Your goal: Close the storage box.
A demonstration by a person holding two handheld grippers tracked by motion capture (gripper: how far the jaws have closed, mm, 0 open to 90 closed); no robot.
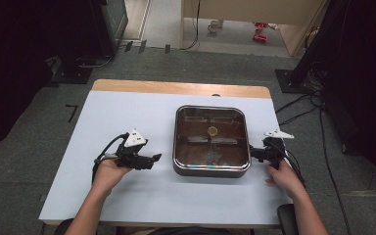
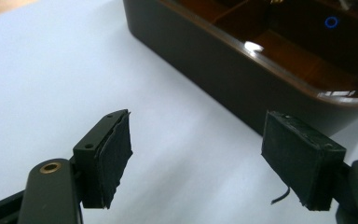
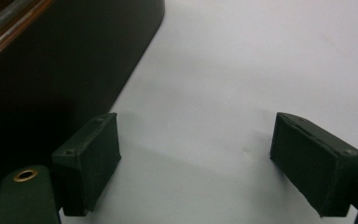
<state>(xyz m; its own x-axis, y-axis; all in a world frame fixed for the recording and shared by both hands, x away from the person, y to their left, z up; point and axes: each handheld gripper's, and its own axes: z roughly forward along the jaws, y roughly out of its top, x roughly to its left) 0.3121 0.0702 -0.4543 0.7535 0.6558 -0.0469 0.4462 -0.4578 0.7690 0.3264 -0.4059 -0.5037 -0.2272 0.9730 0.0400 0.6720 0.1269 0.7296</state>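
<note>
A dark square box with a glass top and wooden compartments inside sits on the white table, right of centre. My left gripper lies low to the box's left, jaws open and empty, pointing at its left wall. In the left gripper view the box wall runs just past my open left gripper. My right gripper rests against the box's right side, also open. In the right gripper view the box's dark wall stands left of my open right gripper, bare table between the pads.
A small round gold piece lies inside the box. Cables trail from both grippers over the table. Behind the table is grey floor with black stands and cables at both sides.
</note>
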